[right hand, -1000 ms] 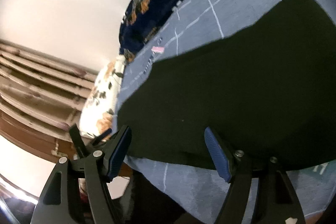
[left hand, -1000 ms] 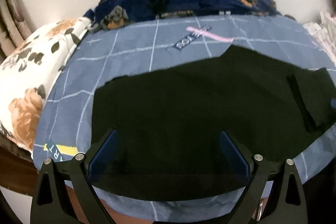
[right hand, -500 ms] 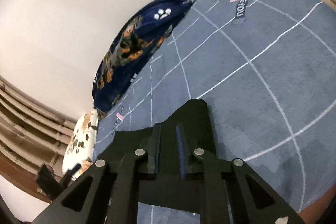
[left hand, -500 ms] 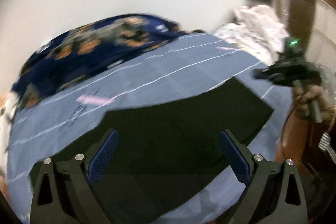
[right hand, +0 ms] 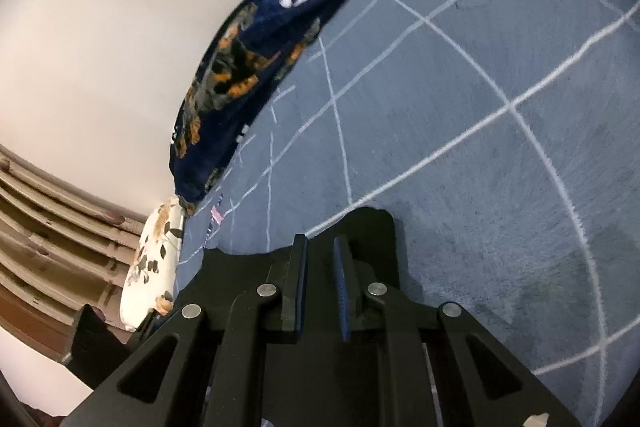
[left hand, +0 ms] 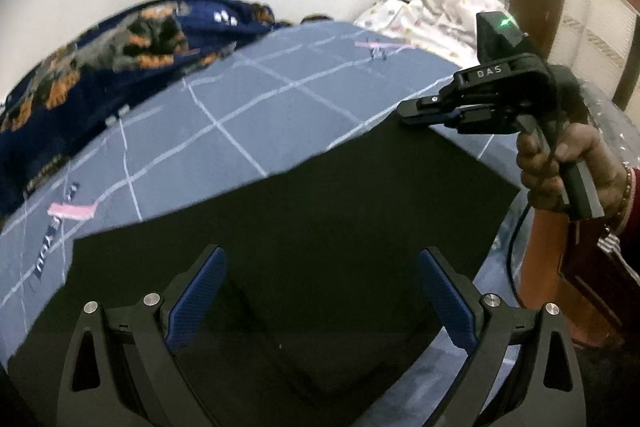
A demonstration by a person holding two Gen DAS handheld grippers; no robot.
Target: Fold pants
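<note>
now right claw (right hand: 320, 291): just closed on pants (left hand: 280, 227) corner, fold can start
left claw (left hand: 320, 303): wide, above pants

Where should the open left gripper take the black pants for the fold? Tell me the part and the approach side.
Take the near left corner of the black pants, coming in low from the bed's near edge. The cloth lies flat on the blue bedspread, so only an edge gives the left gripper something to pinch. The right gripper is already shut on the far right corner, so this corner likely balances it.
</note>
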